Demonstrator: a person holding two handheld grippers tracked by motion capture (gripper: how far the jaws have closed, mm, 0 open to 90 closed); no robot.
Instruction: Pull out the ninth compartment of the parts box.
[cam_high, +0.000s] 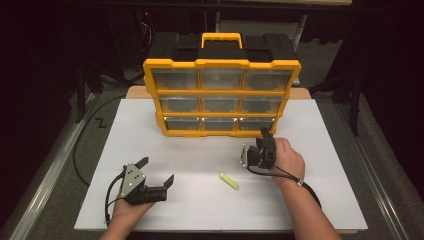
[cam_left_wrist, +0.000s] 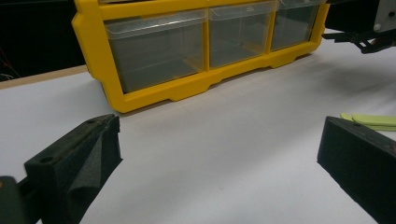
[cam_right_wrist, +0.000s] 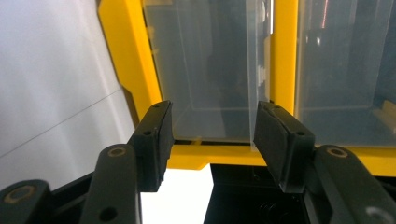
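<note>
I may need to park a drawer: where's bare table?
Bare: the table between the organizer and the left gripper, and its left and far-right margins. Crowded: by the bottom-right drawer, where the right gripper sits, and at the green strip.

The organizer (cam_high: 221, 97) has a glossy yellow plastic frame, and its drawers (cam_left_wrist: 159, 51) are clear, smooth plastic with a slight sheen. The tabletop (cam_high: 210, 200) looks like matt white board, smooth. The fingers (cam_left_wrist: 84, 158) wear matt black foam-like pads; a flat lime-green strip (cam_high: 229, 181) looks like smooth plastic
</note>
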